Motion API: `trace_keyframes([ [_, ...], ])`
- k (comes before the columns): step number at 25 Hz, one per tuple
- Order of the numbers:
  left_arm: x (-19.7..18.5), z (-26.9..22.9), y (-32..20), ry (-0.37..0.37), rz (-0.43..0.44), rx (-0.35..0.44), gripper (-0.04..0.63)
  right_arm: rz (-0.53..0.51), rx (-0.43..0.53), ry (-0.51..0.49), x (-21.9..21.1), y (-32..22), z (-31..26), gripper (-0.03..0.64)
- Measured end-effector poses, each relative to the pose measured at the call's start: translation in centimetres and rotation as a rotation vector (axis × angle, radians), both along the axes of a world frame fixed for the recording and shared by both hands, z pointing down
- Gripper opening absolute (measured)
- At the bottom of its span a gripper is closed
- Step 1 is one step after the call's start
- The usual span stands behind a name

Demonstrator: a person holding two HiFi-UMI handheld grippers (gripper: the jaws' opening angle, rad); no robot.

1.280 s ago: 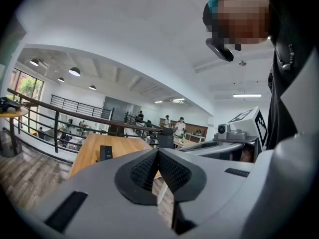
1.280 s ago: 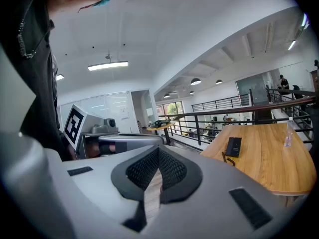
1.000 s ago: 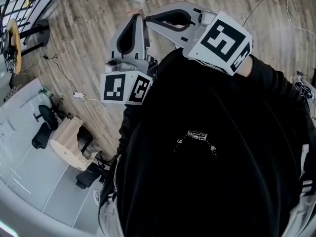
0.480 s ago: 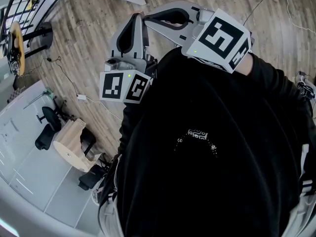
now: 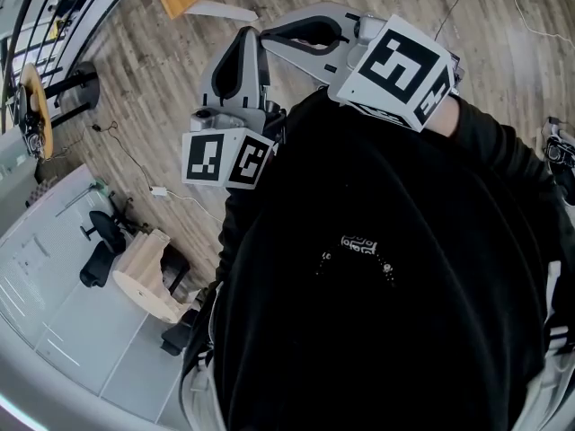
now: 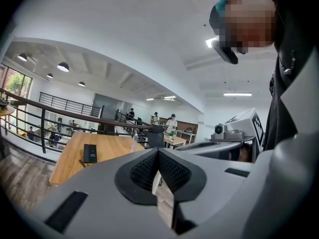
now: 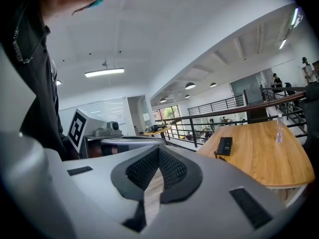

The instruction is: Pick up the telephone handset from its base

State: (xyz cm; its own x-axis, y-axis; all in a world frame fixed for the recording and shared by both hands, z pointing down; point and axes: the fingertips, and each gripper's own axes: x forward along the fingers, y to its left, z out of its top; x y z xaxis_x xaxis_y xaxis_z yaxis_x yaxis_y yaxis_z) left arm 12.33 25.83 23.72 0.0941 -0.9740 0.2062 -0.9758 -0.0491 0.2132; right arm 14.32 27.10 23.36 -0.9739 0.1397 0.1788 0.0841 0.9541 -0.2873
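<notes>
Two grippers in all: left gripper (image 6: 158, 152) and right gripper (image 7: 159, 151). Two marker cubes: one marker cube (image 5: 229, 160) behind the left tongs, a second cube (image 5: 395, 65) behind the right tongs.

Ahead and to the right of the right tongs, one wooden table (image 7: 259, 156), bearing one black device (image 7: 225, 146) and one clear bottle (image 7: 279, 131).

Far beyond the left tongs' tips, three standing people (image 6: 173, 122); smaller figures there too blurred to count. High and left of those tips, four round ceiling lamps (image 6: 63, 66).

In the head view, below and left of the left tongs, one pale wooden block (image 5: 144, 272) and one white plug (image 5: 160, 191) on one cable.
</notes>
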Motion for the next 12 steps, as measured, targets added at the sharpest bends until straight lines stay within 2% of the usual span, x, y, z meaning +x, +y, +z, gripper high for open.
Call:
trace_keyframes([
  [12,2.1,0.1,-3.3,-0.063,0.013,-0.03,0.006,0.005,-0.033,-0.028,2.0,-3.3,0.2,0.015],
])
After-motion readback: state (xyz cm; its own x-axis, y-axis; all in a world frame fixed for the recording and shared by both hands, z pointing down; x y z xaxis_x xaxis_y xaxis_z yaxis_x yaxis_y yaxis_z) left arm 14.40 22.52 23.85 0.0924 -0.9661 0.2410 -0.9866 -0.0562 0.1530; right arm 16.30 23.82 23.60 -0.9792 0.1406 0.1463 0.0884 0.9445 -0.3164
